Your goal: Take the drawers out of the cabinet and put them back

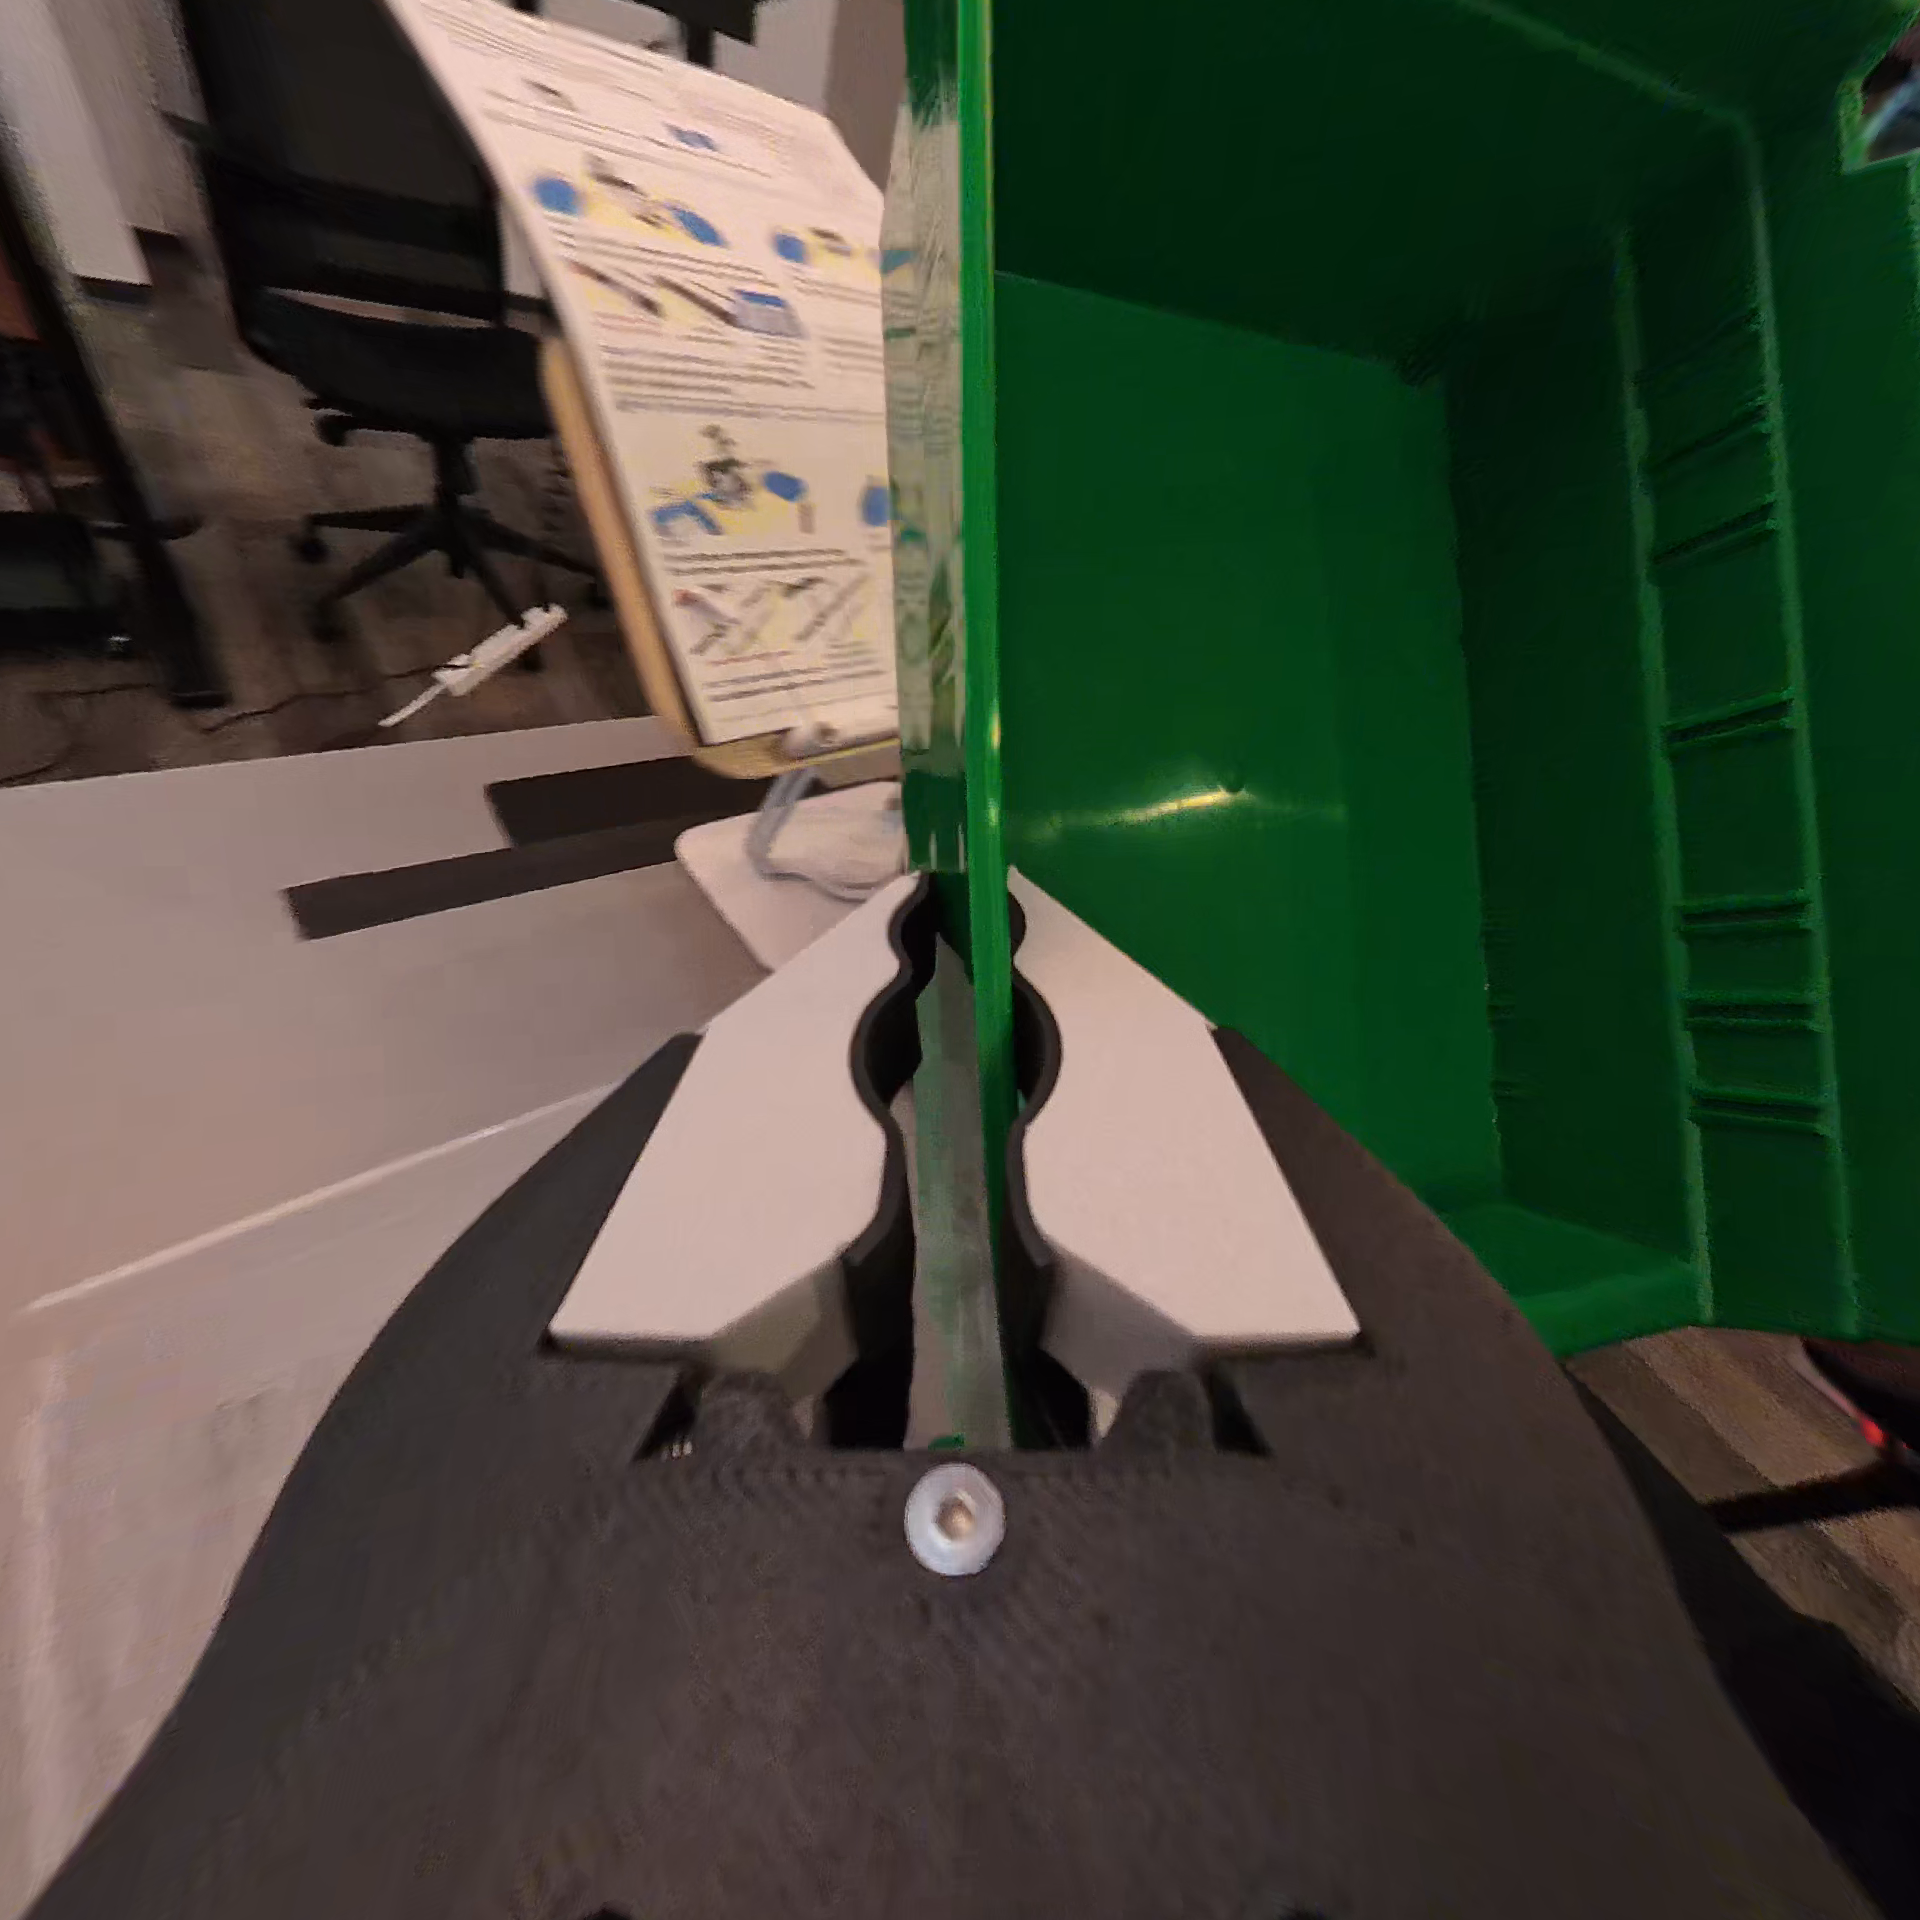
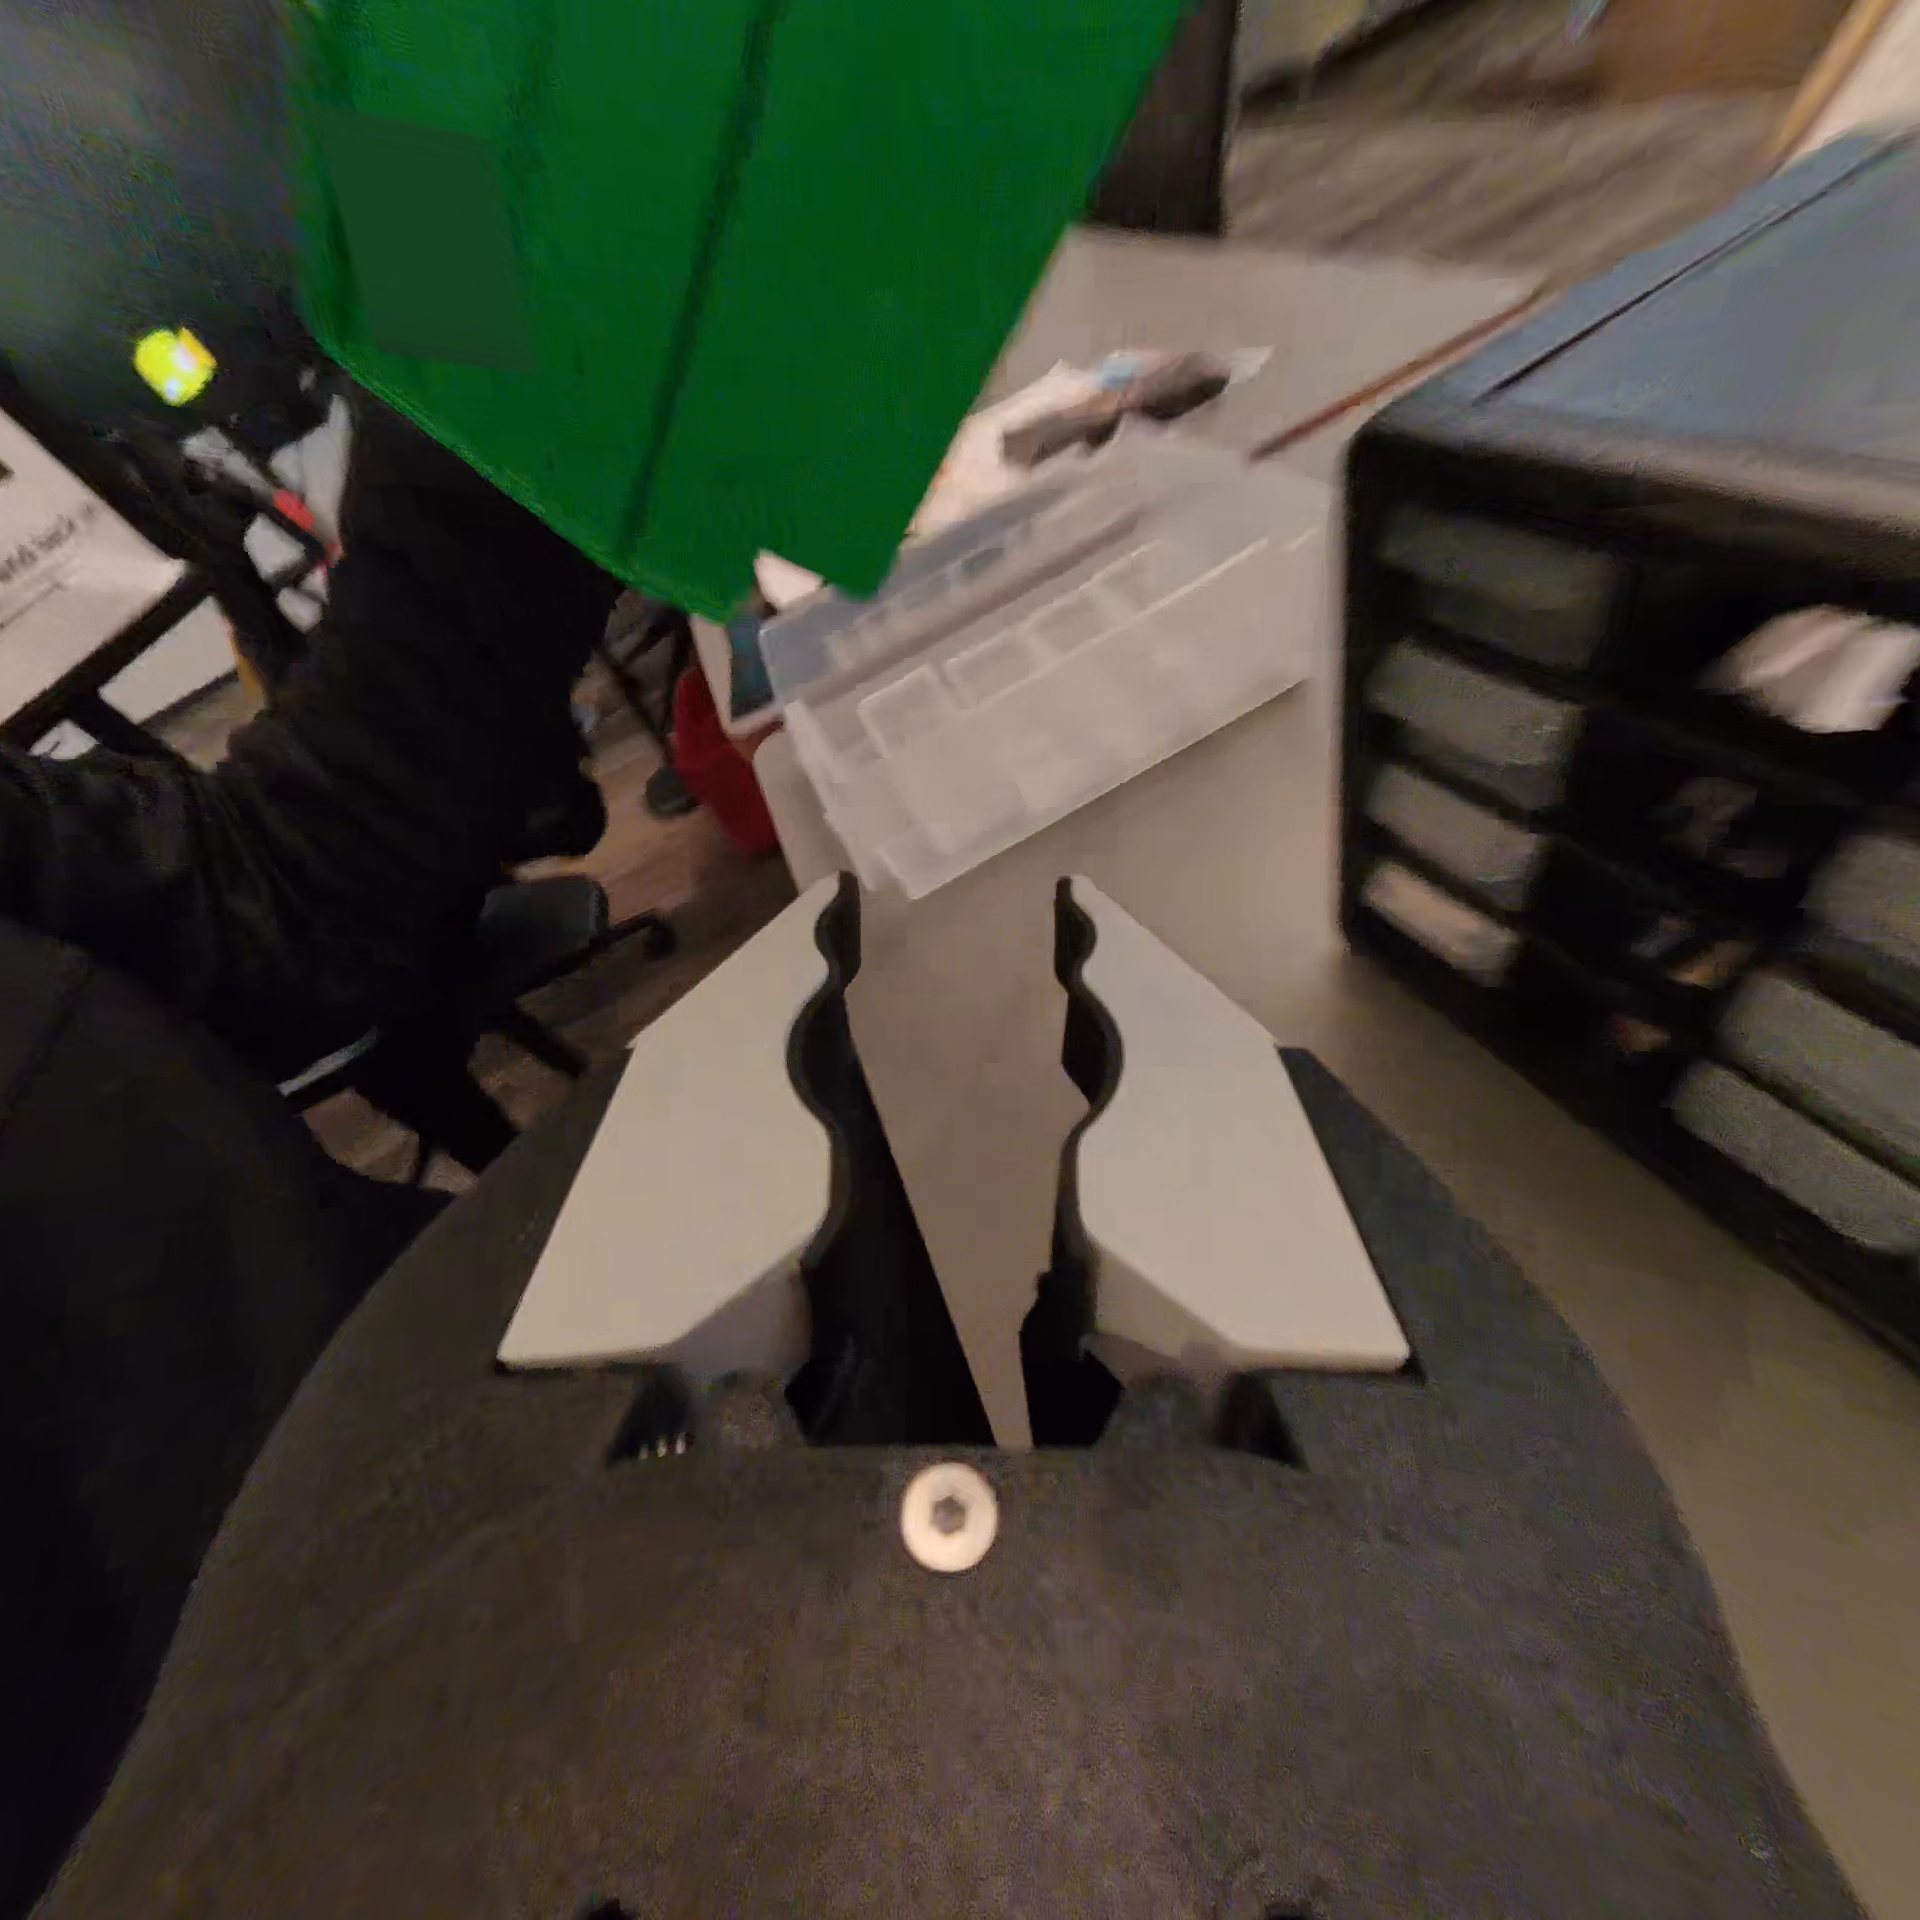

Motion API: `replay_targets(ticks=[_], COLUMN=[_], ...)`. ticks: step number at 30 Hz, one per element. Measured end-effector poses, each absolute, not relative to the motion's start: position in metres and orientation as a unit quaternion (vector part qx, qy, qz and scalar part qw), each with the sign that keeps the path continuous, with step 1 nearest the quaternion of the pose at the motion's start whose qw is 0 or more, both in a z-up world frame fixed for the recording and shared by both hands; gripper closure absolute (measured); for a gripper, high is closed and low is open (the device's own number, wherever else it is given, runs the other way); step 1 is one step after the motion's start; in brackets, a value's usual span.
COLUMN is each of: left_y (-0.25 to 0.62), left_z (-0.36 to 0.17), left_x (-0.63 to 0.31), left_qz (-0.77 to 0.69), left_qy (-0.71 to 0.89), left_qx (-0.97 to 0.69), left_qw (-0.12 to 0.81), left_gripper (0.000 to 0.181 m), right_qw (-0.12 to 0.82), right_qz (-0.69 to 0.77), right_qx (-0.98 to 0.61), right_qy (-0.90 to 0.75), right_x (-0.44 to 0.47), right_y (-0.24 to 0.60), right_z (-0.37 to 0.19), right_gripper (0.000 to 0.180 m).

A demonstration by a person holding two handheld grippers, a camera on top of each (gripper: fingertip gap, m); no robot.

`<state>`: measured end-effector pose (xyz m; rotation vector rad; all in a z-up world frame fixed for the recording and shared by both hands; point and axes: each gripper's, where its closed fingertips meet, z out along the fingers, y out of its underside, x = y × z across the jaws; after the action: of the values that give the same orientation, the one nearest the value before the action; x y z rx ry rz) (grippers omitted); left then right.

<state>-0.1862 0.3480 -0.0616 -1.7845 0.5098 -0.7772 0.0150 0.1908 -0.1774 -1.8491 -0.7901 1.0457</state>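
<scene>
Fingers of the left gripper (image 1: 961, 914) pinch one thin side wall of the green drawer (image 1: 1299, 644), which is held up in the air and looks empty inside. Its jaws are closed tight on that wall. The right gripper (image 2: 956, 904) holds nothing, jaws apart, over the pale table (image 2: 1039, 997). Farther off, a clear plastic box (image 2: 1049, 686) lies on the table, and the black cabinet (image 2: 1621, 665) stands at the right.

Wood-look floor (image 1: 1766, 1455) – black office chair (image 1: 384, 312) well off to the left of the left tool, pale tabletop (image 2: 1039, 1039) beneath the right tool.
</scene>
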Motion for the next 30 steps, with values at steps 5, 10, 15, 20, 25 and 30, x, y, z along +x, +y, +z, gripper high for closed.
replay_targets(ticks=[5,10,15,20,25,30], left_y=[0.335,0.305,0.273,0.248,0.226,0.214], left_z=[-0.077,-0.101,-0.14,-0.186,-0.251,-0.309], left_x=[-0.068,0.06,0.168,0.24,0.295,0.324], left_qz=[-0.324,-0.33,-0.309,-0.322,-0.323,-0.34], left_qy=[0.282,0.361,0.441,0.478,0.507,0.495], left_qx=[-0.747,-0.735,-0.723,-0.724,-0.742,-0.77], left_qw=[0.508,0.469,0.432,0.379,0.298,0.217], left_gripper=[0.174,0.174,0.174,0.168,0.159,0.155], right_qw=[0.604,0.652,0.674,0.654,0.628,0.582], right_qz=[0.357,0.299,0.226,0.179,0.111,0.101], right_qx=[-0.681,-0.683,-0.702,-0.734,-0.768,-0.802], right_qy=[-0.21,-0.141,-0.041,0.027,0.066,0.086], right_x=[0.117,0.154,0.221,0.292,0.348,0.39], right_y=[0.153,0.12,0.104,0.093,0.103,0.12], right_z=[-0.113,-0.102,-0.12,-0.147,-0.181,-0.213], right_gripper=[0.104,0.067,0.073,0.079,0.068,0.076])
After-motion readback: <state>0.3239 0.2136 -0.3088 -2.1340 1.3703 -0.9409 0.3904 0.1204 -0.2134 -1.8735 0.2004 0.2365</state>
